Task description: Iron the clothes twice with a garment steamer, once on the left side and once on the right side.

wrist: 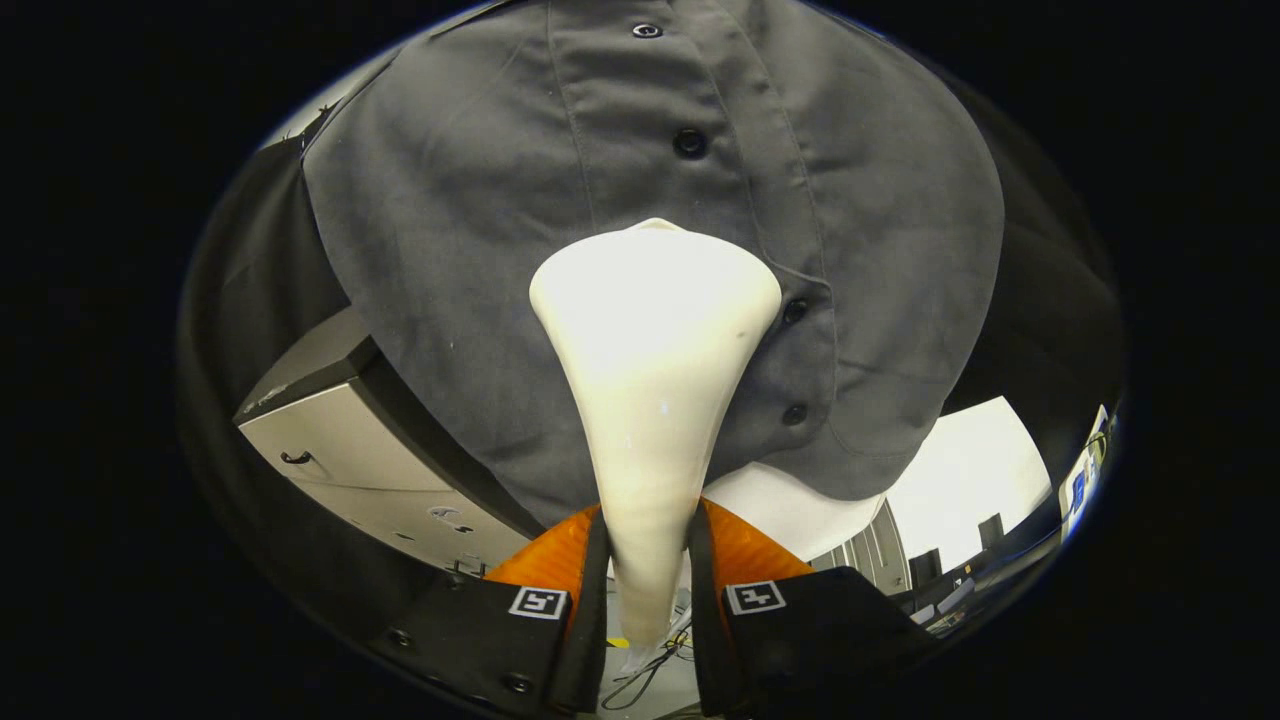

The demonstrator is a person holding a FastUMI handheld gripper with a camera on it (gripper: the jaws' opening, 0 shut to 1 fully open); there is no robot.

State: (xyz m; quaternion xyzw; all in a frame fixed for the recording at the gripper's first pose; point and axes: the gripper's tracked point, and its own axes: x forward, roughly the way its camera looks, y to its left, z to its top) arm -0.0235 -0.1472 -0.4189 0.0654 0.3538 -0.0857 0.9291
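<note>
The gripper (648, 575) is clenching the white garment steamer (655, 330), its head sitting beside the shirt (480, 200)'s button placket (690, 143); flat, steady contact should be smoothing best.

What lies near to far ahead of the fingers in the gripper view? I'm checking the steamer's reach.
Gripper shut on the white steamer → steamer's wide head → grey shirt, hanging just beyond it.

Clamped between both fingers of the gripper (648, 560): white steamer (655, 330), head close against the grey shirt (450, 220), blocking straight ahead. Far, left and right: shirt cloth. Lower left, a grey cabinet (340, 440) near the hem. Open room under the hem, lower right.
</note>
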